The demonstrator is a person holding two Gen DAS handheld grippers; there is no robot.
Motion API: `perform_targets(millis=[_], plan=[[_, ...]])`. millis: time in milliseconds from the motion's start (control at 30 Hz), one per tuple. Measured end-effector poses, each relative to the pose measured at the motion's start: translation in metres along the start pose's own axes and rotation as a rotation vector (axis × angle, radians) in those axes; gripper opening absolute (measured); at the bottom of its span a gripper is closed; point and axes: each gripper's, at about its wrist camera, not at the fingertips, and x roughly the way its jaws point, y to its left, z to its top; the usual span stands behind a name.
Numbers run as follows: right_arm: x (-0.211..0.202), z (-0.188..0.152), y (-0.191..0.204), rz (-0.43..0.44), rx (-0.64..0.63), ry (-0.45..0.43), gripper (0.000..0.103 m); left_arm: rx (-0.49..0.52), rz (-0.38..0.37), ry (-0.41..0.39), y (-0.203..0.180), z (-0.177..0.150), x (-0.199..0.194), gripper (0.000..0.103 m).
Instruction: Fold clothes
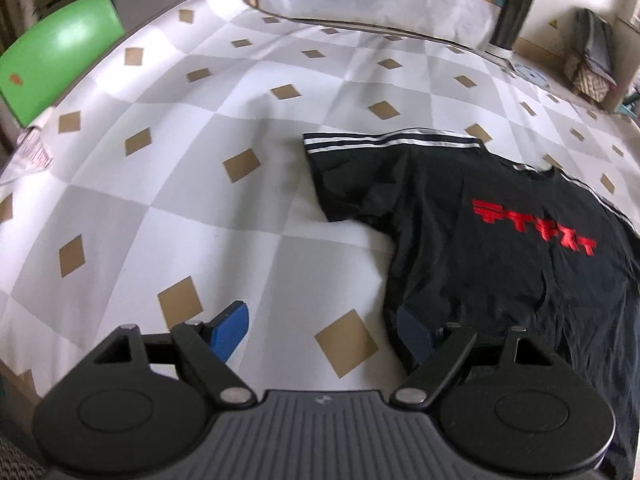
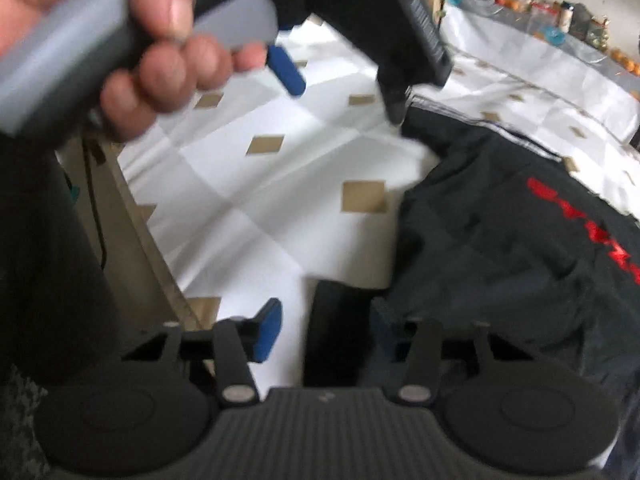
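Note:
A black T-shirt [image 1: 500,240] with red lettering and white shoulder stripes lies flat on a checked cloth, front up. My left gripper [image 1: 324,332] is open just above the cloth, its right finger at the shirt's left lower edge. In the right wrist view the same shirt [image 2: 500,248] lies at the right. My right gripper [image 2: 328,332] is open, its right finger over the shirt's near edge. The left gripper [image 2: 344,84], held in a hand, hovers above the cloth ahead, its jaws apart.
The grey-and-white checked tablecloth [image 1: 200,160] with tan diamonds covers the table. A green chair back [image 1: 60,52] stands at the far left. A dark vase [image 1: 514,20] and clutter sit at the far edge. The table's near edge [image 2: 152,264] runs at the left.

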Motion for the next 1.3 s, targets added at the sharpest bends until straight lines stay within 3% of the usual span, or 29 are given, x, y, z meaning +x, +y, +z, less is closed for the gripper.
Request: perform_targets(millis=[167,333,467,600,733,867,967,1067,1100,1133,1300], plan=[[0.015,0.003,0.015,0.006,-0.026,0.03,0.035,-0.026,-0.001,-0.004,0.007,0.001,-0.001,0.081],[0.034,0.003,0.008,-0.051,-0.012,0.073,0.03,-0.039,-0.014,-0.01,0.009,0.002,-0.002,0.081],[0.038,0.002,0.002,-0.047,0.015,0.066,0.028,-0.049,-0.025,-0.015,0.011,0.003,-0.004,0.081],[0.04,0.004,-0.008,-0.037,0.065,0.057,0.008,-0.051,-0.03,-0.018,0.012,0.004,-0.005,0.081],[0.038,0.008,-0.024,0.01,0.172,0.06,0.005,-0.052,-0.023,-0.026,0.015,0.004,-0.007,0.081],[0.009,0.014,-0.02,0.15,0.223,-0.032,0.005,-0.088,-0.012,-0.041,0.025,0.007,-0.011,0.081],[-0.016,0.017,-0.005,0.242,0.135,-0.083,0.005,-0.112,0.0,-0.045,0.03,0.008,-0.012,0.081],[-0.018,0.013,-0.006,0.255,0.13,-0.067,0.012,-0.126,0.008,-0.043,0.033,0.008,-0.011,0.081],[-0.017,0.012,-0.007,0.258,0.135,-0.054,0.018,-0.12,0.01,-0.04,0.032,0.008,-0.01,0.081],[-0.017,0.011,-0.008,0.245,0.135,-0.048,0.031,-0.114,0.012,-0.038,0.031,0.007,-0.009,0.081],[-0.016,0.005,-0.014,0.186,0.146,-0.021,0.037,-0.056,-0.005,-0.018,0.017,0.002,-0.004,0.081]])
